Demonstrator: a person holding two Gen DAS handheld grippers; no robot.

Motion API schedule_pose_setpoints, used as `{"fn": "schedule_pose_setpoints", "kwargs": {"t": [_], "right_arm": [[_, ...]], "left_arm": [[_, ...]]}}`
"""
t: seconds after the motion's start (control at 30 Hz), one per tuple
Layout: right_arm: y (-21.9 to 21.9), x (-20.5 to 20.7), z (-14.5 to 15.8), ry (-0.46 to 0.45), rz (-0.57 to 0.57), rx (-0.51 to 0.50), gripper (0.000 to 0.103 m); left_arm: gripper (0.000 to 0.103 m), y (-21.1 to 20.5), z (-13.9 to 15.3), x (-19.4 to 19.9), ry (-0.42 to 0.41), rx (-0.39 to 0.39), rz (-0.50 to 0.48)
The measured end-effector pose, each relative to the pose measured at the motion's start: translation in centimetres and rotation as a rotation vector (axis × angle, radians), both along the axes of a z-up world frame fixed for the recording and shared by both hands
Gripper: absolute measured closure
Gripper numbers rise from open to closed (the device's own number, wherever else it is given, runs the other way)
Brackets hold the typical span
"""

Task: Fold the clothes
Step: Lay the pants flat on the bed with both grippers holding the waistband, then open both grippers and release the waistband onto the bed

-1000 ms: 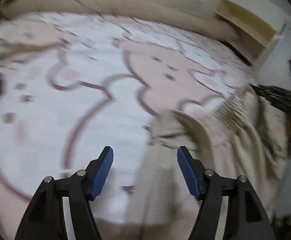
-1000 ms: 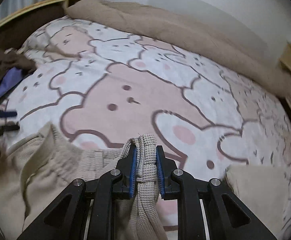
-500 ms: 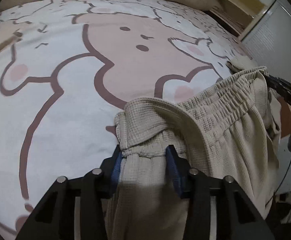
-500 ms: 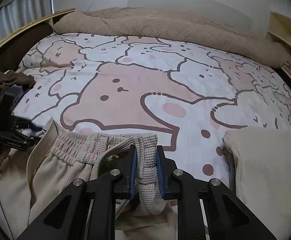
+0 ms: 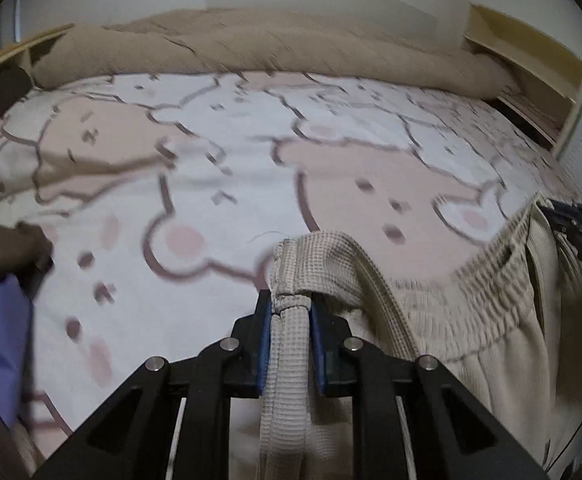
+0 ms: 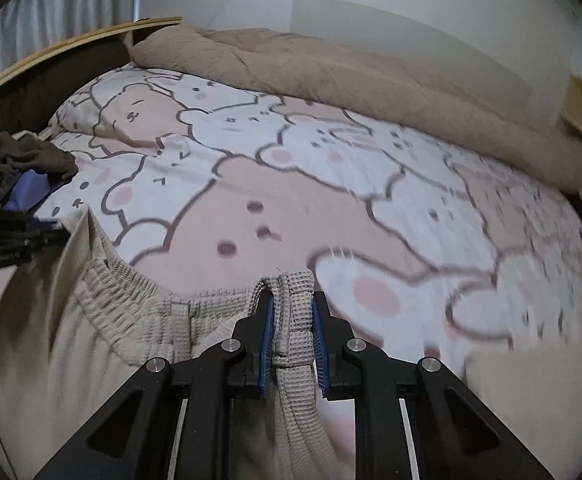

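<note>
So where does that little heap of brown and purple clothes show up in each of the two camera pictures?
Left wrist view: the brown and purple clothes sit at the far left edge, about mid-height and lower.
Right wrist view: they lie at the left edge, above the middle, on the bed.
Shared landmark: the tan blanket bunched along the far side of the bed.

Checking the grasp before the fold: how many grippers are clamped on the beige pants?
2. The left gripper pinches one waistband end of the beige pants; the right gripper pinches the other.

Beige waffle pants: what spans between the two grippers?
The elastic waistband of the pants, hanging between left gripper and right gripper; both wrist views show it.
</note>
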State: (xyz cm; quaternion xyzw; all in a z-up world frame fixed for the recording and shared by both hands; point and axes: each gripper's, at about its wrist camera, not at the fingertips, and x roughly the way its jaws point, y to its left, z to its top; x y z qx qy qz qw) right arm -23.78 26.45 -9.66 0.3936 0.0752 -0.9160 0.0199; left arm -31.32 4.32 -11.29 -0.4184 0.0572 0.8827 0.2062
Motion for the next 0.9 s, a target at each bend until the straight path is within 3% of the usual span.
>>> {"fn": "schedule_pose_setpoints", "kwargs": {"t": [0.13,0.23,0.37,0.4,0.43,0.47,0.5,0.53,0.57,0.73,0.9], "right_arm": [[-0.4,-5.2,1.1,0.053,-0.021,0.036,0.085],[0.0,-9.0,1.2,0.059,-0.052,0.042,0.085],[0.5,-13.2,-3.0,-0.096,-0.067,-0.005,0.084],[0.8,-13.6,-4.5,-0.139,-0.084,-0.009,0.081],[1.0,-13.9,-6.1,-0.182,-0.102,-0.013,0.077],[1.3,-14.3,-7.6,-0.224,-0.12,-0.018,0.052],[1.8,-14.2,-8.7,-0.248,-0.134,-0.043,0.017],[2.5,-13.6,-9.2,-0.248,-0.154,-0.079,0.005],[3.4,-12.9,-9.5,-0.24,-0.178,-0.113,0.0],[8.0,-7.2,-7.2,-0.167,-0.307,-0.255,0.0],[9.0,3.0,-3.4,-0.131,-0.248,-0.334,0.0]], "left_arm": [[0.085,-0.2,1.2,-4.4,0.093,-0.03,0.088],[0.085,0.1,0.4,-7.8,0.071,-0.048,0.126],[0.079,0.8,-3.4,-9.7,-0.036,-0.11,0.112],[0.075,0.5,-4.1,-9.6,-0.045,-0.131,0.111],[0.062,0.0,-4.6,-9.3,-0.054,-0.142,0.111],[0.053,-0.9,-4.5,-8.6,-0.065,-0.123,0.113],[0.036,-1.8,-4.3,-7.9,-0.077,-0.103,0.115],[0.032,-2.7,-4.2,-7.2,-0.088,-0.084,0.116],[0.032,-3.6,-4.1,-6.6,-0.099,-0.065,0.118],[0.032,-8.8,-3.4,-0.4,-0.184,0.022,0.13],[0.032,-13.4,-3.5,9.0,-0.273,0.061,0.155]]}}
